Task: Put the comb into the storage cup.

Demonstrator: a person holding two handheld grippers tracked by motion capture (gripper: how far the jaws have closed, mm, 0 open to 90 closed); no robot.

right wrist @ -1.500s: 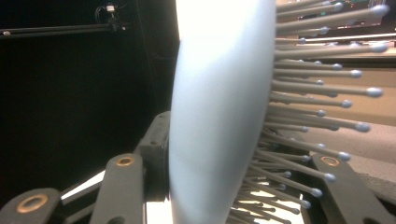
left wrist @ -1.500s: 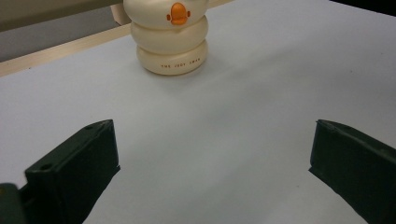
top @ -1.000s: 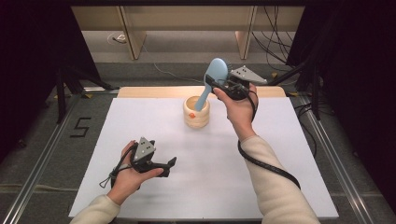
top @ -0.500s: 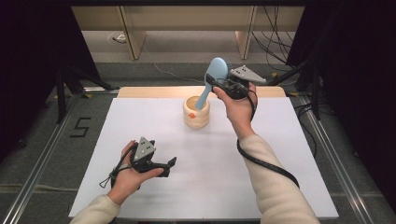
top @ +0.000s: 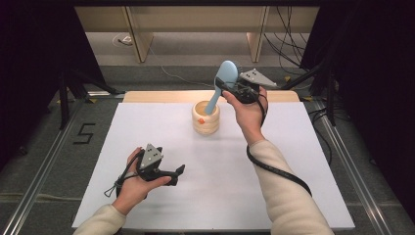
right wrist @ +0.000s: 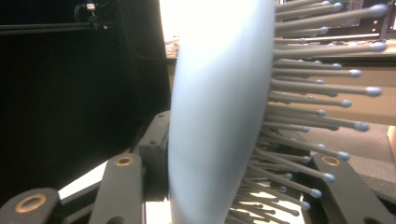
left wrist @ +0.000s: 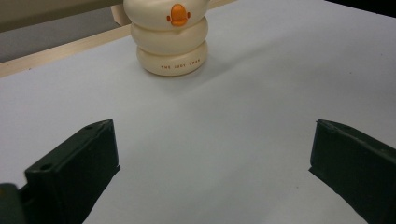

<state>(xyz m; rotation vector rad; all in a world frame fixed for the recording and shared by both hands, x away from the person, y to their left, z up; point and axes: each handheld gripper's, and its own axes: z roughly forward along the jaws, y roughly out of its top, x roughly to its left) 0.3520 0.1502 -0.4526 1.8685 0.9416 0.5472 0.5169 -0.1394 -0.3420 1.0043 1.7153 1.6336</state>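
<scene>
The right gripper (top: 226,87) clamps the head of a blue brush (top: 226,76) whose handle slants down into the cream holder (top: 205,117) near the far edge of the white surface (top: 293,161), while the left gripper (top: 180,171) rests wide open and empty near the front-left corner

A white table (top: 147,127) stands on a grey floor (top: 49,147) marked with a black 5 (top: 83,133). Behind it, pale wooden panels (top: 142,34) and loose cables (top: 288,34) sit between dark surroundings.
</scene>
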